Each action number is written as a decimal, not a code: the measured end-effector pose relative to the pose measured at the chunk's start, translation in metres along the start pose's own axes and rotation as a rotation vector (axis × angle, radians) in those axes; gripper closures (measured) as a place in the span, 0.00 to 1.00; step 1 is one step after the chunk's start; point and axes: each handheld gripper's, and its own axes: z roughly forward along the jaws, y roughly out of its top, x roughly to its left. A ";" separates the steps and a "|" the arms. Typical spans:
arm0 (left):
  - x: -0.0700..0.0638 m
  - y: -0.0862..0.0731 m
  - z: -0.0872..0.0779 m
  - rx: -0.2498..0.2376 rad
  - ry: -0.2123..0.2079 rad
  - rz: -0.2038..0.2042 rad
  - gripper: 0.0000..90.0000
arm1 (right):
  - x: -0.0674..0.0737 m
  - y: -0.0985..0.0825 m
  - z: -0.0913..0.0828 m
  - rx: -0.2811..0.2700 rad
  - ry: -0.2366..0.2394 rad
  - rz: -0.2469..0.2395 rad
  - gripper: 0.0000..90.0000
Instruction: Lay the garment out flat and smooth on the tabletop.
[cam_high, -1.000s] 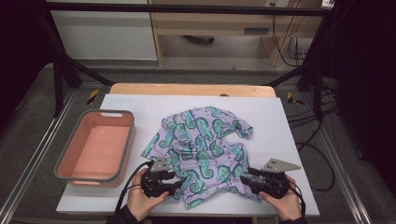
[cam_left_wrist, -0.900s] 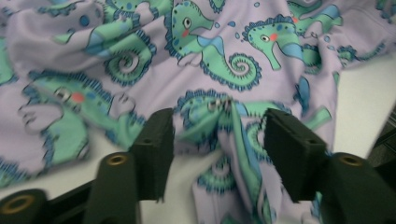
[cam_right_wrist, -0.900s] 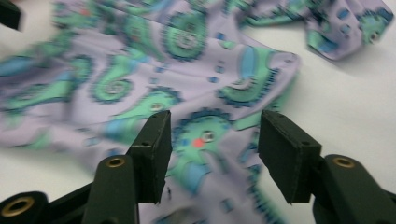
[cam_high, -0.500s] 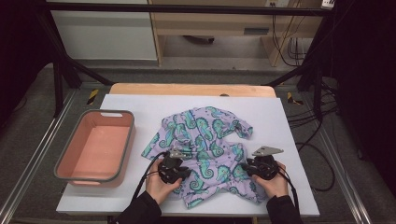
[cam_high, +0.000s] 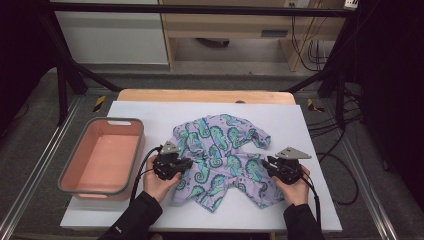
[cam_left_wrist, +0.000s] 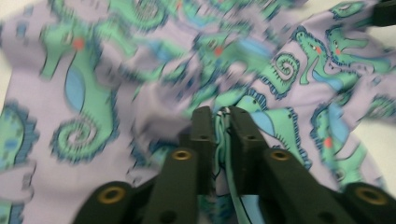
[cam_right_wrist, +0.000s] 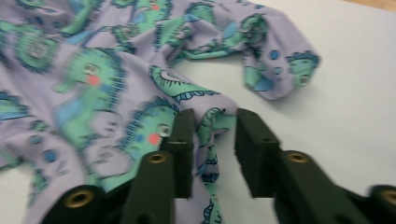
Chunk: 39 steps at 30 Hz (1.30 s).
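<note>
In front of me stands a table with a pale wooden top, and a white board covers most of it, leaving a strip of wood bare along the far edge. Directly on the board lies a crumpled lilac garment printed with green seahorses, near the board's middle. To the left of that garment sits a pink tub with a grey rim, reaching the board's left edge.

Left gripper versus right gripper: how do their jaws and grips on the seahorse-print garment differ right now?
The left gripper has its jaws nearly together, pinching a fold of the garment; the right gripper stands wider, with a fabric edge lying loosely between its jaws. Both have just been opening. Both sit low over the garment's near edge, each held in one hand.
</note>
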 end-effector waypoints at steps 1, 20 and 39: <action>0.001 -0.004 -0.001 0.004 0.000 -0.012 0.77 | 0.004 -0.001 -0.001 -0.006 0.007 -0.002 0.64; -0.016 -0.048 -0.019 0.072 -0.076 0.040 0.95 | 0.135 -0.006 0.012 0.050 0.395 -0.125 0.50; -0.018 -0.051 -0.027 0.054 -0.106 0.021 0.98 | 0.128 -0.008 -0.003 0.135 0.405 -0.243 0.97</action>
